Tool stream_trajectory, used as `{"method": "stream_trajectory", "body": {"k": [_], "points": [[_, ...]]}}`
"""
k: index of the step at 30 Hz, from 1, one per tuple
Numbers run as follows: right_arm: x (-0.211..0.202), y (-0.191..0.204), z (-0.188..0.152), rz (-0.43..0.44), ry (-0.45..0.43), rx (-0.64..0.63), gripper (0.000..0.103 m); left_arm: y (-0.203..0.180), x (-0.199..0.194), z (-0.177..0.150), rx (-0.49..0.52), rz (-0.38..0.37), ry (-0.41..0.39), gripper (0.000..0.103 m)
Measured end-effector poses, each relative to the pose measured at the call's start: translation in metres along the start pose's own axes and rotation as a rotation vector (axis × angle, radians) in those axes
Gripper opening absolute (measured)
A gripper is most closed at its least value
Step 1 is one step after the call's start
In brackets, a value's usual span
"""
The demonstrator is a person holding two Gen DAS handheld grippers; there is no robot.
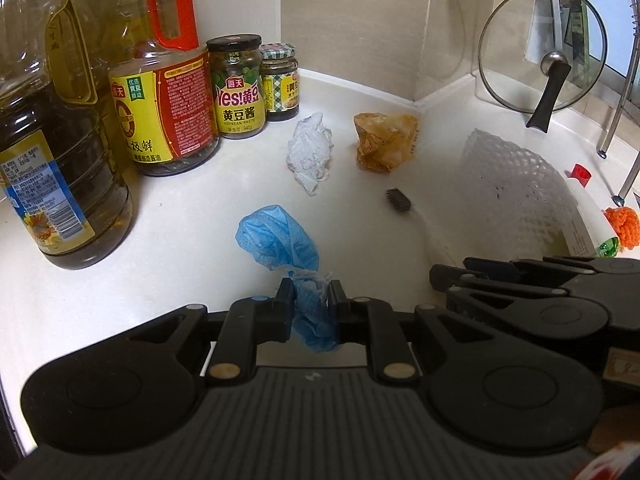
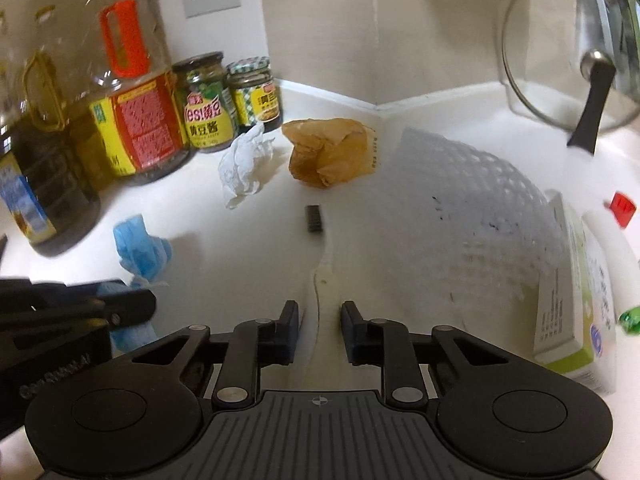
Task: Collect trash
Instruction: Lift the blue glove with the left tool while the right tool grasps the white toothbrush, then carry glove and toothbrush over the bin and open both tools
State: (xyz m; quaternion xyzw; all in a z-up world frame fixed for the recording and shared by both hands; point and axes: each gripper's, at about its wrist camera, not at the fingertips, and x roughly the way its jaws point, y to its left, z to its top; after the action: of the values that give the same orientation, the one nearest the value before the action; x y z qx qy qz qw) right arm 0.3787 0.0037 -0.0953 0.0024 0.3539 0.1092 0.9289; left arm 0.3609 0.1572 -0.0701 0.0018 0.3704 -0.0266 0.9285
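Observation:
My left gripper (image 1: pixel 311 294) is shut on a crumpled blue wad (image 1: pixel 280 240) that rests on the white counter (image 1: pixel 180 220); it also shows in the right wrist view (image 2: pixel 138 246). A crumpled white tissue (image 1: pixel 309 152) and a brown crumpled wrapper (image 1: pixel 384 142) lie further back near the jars. They also show in the right wrist view, the tissue (image 2: pixel 246 164) and the wrapper (image 2: pixel 328 152). My right gripper (image 2: pixel 320 312) is open and straddles the white handle of a brush (image 2: pixel 316 214). A white foam net (image 2: pixel 480 224) lies to the right.
Oil bottles (image 1: pixel 52 140) and a soy sauce jug (image 1: pixel 168 92) stand at left, with two jars (image 1: pixel 240 84) behind. A glass lid (image 1: pixel 542 52) leans at the back right. A green-white carton (image 2: pixel 576 292) and a small red cap (image 1: pixel 581 175) lie at right.

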Motion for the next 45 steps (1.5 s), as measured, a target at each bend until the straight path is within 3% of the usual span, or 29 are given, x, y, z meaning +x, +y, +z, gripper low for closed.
{"method": "stream_trajectory", "body": {"k": [10, 19, 31, 45], "points": [[-0.015, -0.004, -0.003, 0.038, -0.025, 0.04, 0.021, 0.004, -0.015, -0.004, 0.005, -0.013, -0.008, 0.016], [-0.056, -0.015, -0.017, 0.102, -0.05, 0.097, 0.021, -0.01, -0.04, -0.014, 0.011, -0.024, -0.023, 0.016], [-0.134, -0.054, -0.053, 0.185, -0.074, 0.121, 0.021, -0.061, -0.099, -0.047, 0.014, -0.048, -0.043, 0.016], [-0.206, -0.115, -0.124, 0.229, 0.026, 0.153, 0.021, -0.136, -0.15, -0.118, 0.026, -0.104, 0.015, 0.016]]}}
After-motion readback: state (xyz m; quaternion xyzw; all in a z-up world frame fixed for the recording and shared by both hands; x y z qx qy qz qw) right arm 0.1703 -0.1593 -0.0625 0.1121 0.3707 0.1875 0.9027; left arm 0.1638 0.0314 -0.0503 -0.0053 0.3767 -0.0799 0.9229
